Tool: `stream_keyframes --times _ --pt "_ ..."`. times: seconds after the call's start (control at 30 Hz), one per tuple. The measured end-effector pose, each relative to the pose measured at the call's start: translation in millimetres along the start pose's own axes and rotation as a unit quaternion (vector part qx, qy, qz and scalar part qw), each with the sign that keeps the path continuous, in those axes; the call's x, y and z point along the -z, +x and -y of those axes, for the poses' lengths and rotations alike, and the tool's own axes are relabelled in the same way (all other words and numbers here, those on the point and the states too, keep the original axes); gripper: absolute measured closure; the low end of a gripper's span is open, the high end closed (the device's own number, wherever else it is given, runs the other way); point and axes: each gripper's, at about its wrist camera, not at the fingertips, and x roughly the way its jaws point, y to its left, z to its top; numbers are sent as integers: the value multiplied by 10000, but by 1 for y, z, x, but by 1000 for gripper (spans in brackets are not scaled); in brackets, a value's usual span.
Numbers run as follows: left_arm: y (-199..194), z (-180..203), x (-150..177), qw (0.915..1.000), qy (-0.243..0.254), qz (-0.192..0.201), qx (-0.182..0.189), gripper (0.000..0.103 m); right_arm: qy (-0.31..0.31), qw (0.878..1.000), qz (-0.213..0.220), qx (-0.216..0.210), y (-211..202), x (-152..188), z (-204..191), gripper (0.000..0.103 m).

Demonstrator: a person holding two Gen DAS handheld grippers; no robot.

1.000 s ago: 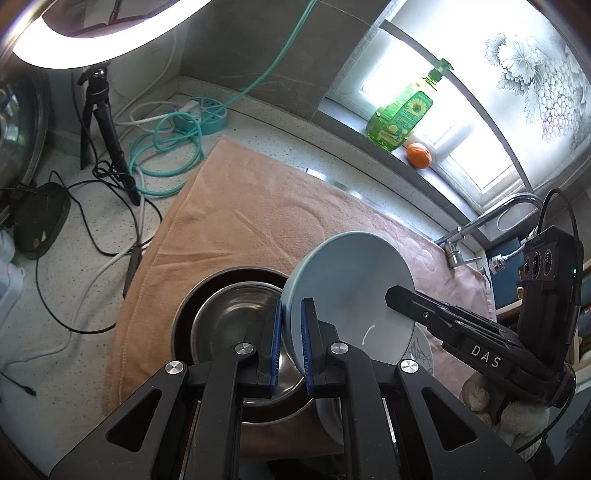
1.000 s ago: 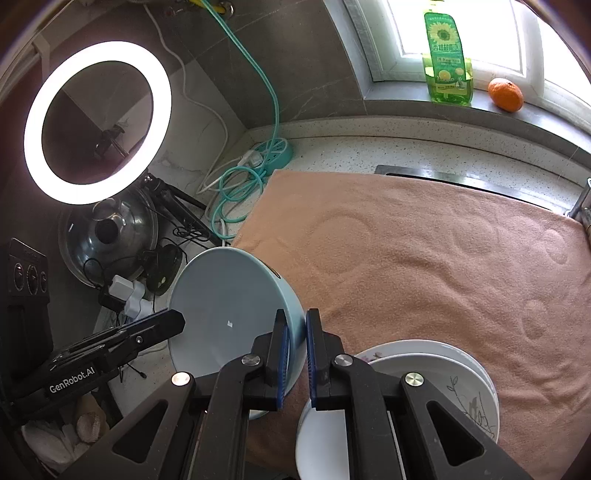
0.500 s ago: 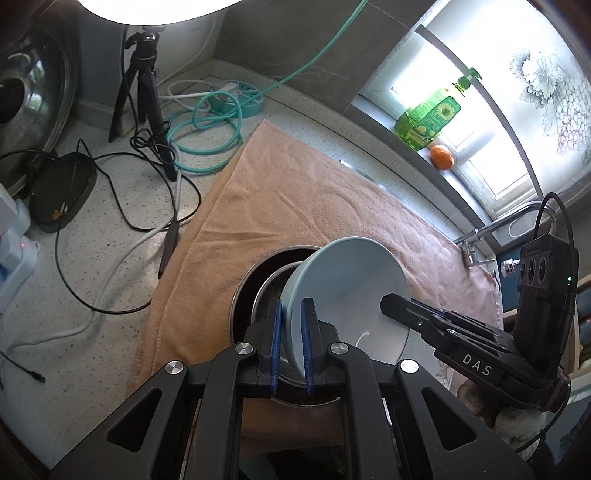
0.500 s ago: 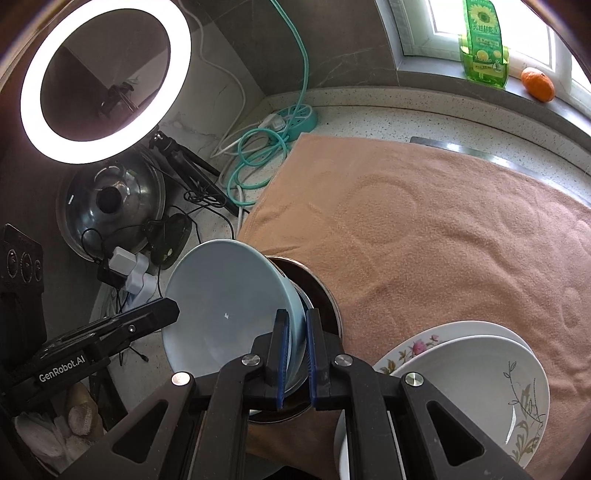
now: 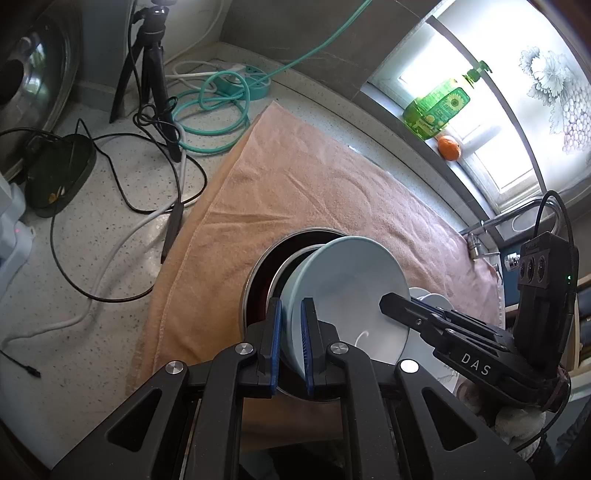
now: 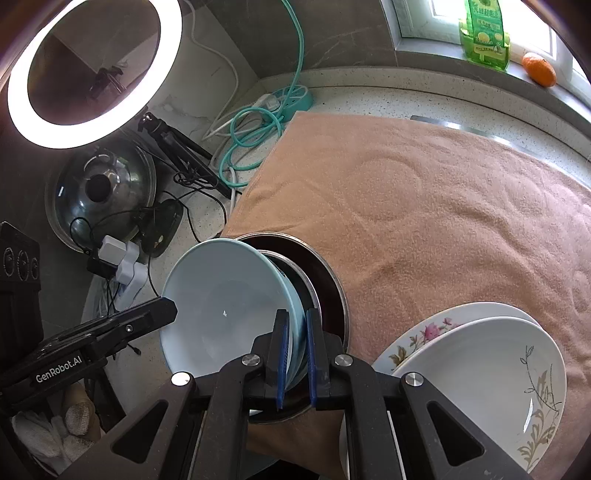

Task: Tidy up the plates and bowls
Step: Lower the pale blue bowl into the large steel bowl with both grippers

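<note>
Blue pads of the left gripper (image 5: 291, 343) and right gripper (image 6: 295, 360) both clamp narrow on opposite rims of the pale blue bowl (image 5: 351, 295); bowl sits tilted, lower edge inside the steel bowls (image 5: 266, 280) nested on the peach towel (image 5: 295, 184), not yet flat. Judging by this, bowl stacking is nearly done; two white plates (image 6: 480, 369) already lie stacked just beside; left to do: seat the blue bowl level, let go.

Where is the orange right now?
The orange sits on the windowsill at the top right of the right wrist view, just right of the green bottle, far behind the towel.
</note>
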Motion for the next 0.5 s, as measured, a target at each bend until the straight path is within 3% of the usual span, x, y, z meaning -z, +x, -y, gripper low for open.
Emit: stream_keyframes --times 0.5 --pt "7 -4 -1 10000 -15 -76 0 94 53 10000 -34 42 5 0 3 90"
